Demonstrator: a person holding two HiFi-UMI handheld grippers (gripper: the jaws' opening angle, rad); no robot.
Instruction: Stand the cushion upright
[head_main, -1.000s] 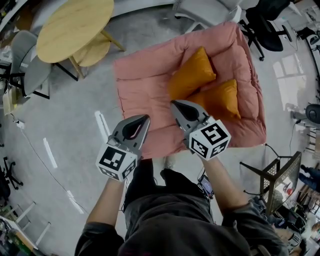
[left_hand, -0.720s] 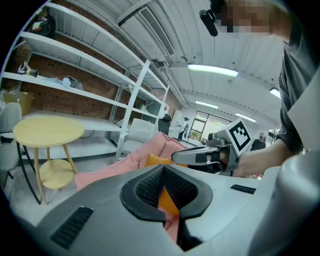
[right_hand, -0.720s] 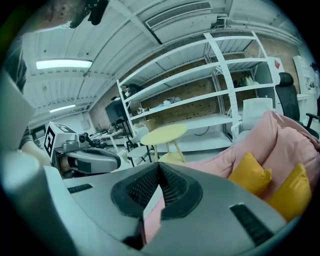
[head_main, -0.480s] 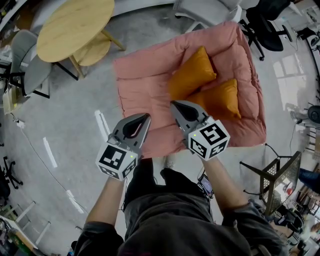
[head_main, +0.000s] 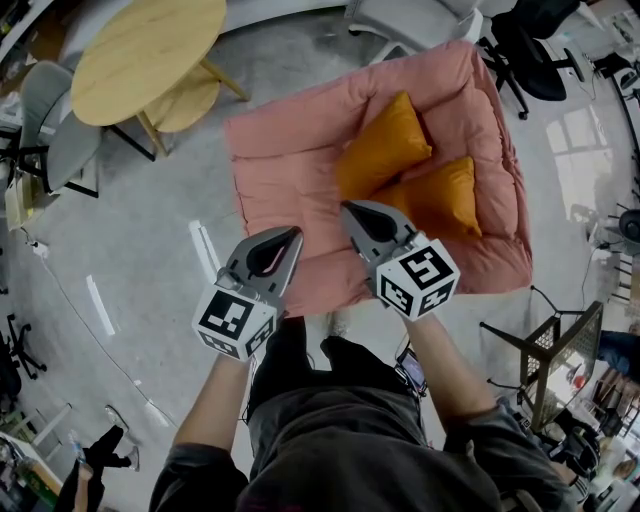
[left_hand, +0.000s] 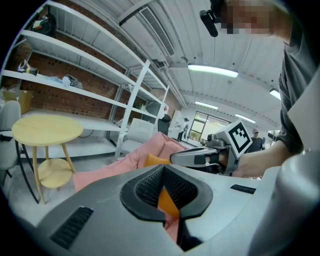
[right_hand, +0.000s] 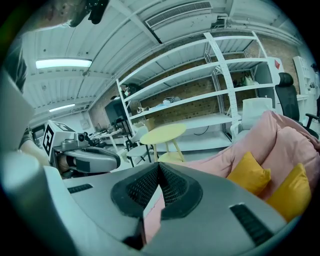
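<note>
I am holding left hand-held gripper (head_main: 292, 233) and right hand-held gripper (head_main: 347, 207) closed, empty | two orange fabric cushions (head_main: 385, 145) are leaning against pink padded sofa (head_main: 285, 170) | fitting pre-propping or finished

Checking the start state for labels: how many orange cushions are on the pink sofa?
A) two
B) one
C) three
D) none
A: the head view shows two, an upper cushion and a lower cushion, lying side by side on the pink sofa. The right gripper view shows the same pair.
</note>
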